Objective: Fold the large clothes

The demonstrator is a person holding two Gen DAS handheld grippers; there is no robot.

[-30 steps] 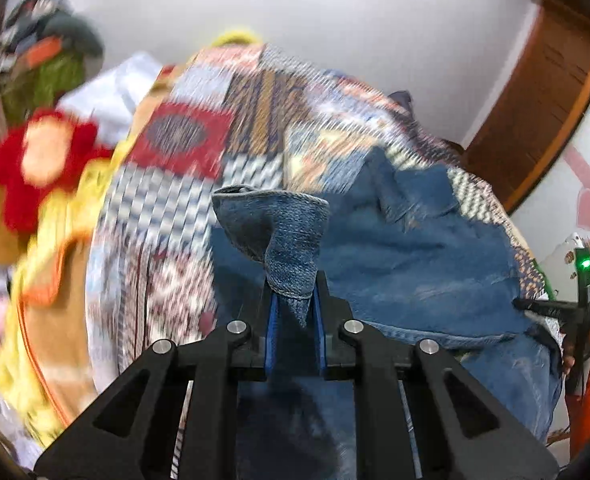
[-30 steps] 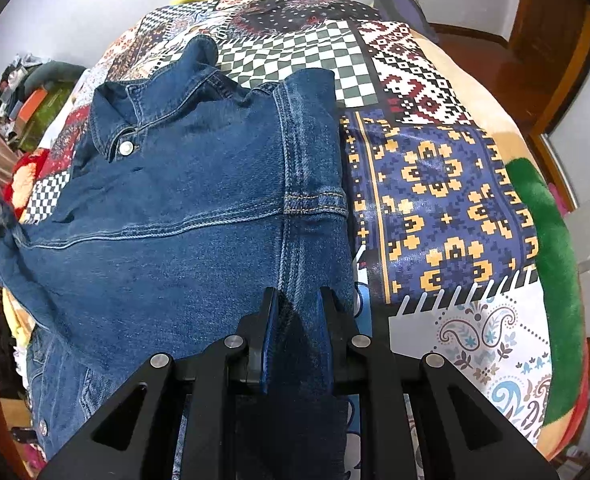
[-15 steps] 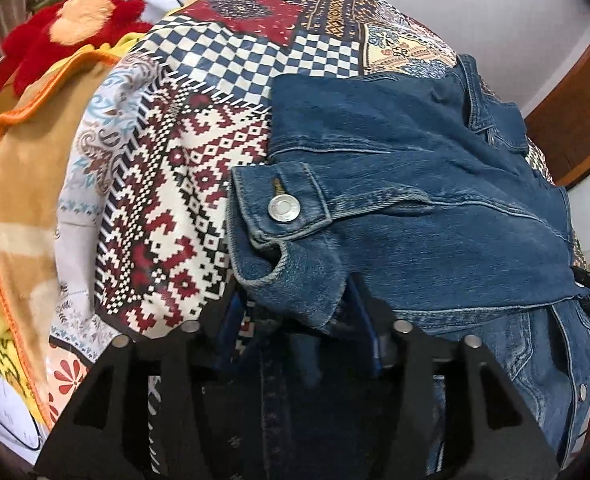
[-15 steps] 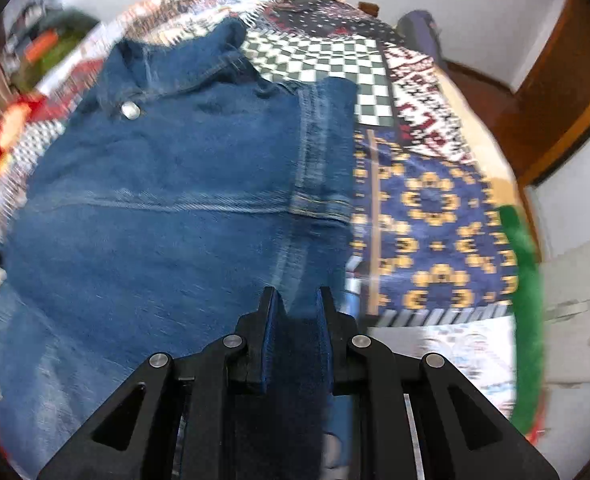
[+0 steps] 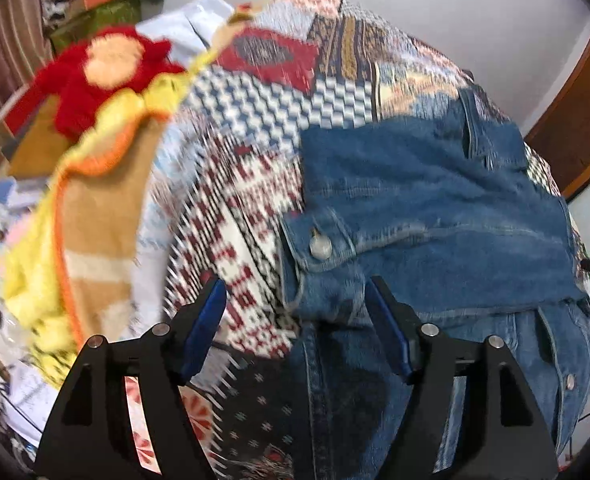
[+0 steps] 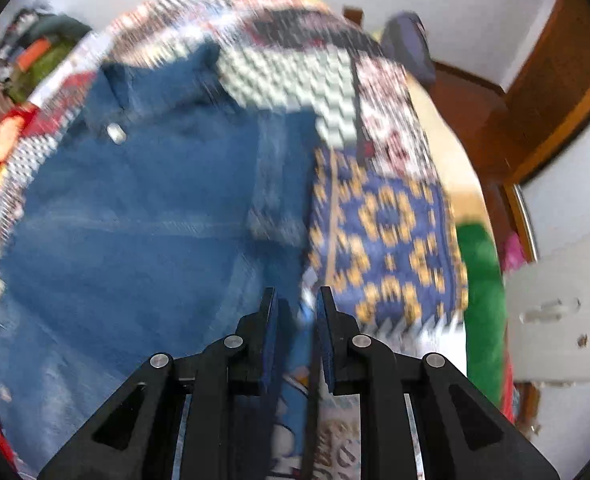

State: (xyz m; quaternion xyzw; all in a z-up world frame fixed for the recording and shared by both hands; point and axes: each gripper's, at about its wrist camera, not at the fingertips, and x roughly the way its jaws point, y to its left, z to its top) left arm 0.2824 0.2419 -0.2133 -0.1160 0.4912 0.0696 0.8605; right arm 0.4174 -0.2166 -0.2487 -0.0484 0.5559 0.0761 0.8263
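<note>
A blue denim jacket (image 5: 435, 208) lies spread on a patchwork bedspread (image 5: 255, 112). Its buttoned sleeve cuff (image 5: 319, 248) rests on the cloth between the wide jaws of my left gripper (image 5: 295, 284). Those jaws are opening and the blue pads (image 5: 211, 320) stand clear of the cuff. In the right wrist view the jacket (image 6: 155, 220) fills the left half, collar at the far end. My right gripper (image 6: 295, 292) is shut, and the jacket's right edge runs into its narrow gap. Both views are blurred.
A red and orange plush toy (image 5: 103, 68) and a yellow and tan blanket (image 5: 95, 208) lie along the bed's left side. A green blanket (image 6: 481, 280) edges the right side, with a wooden door (image 6: 555, 92) beyond. Clutter (image 5: 95, 4) is piled at the back left.
My left gripper held the cuff raised, came down over the bed and spread its jaws, leaving the cuff lying on the jacket. The right gripper stayed shut and its view shifted slightly.
</note>
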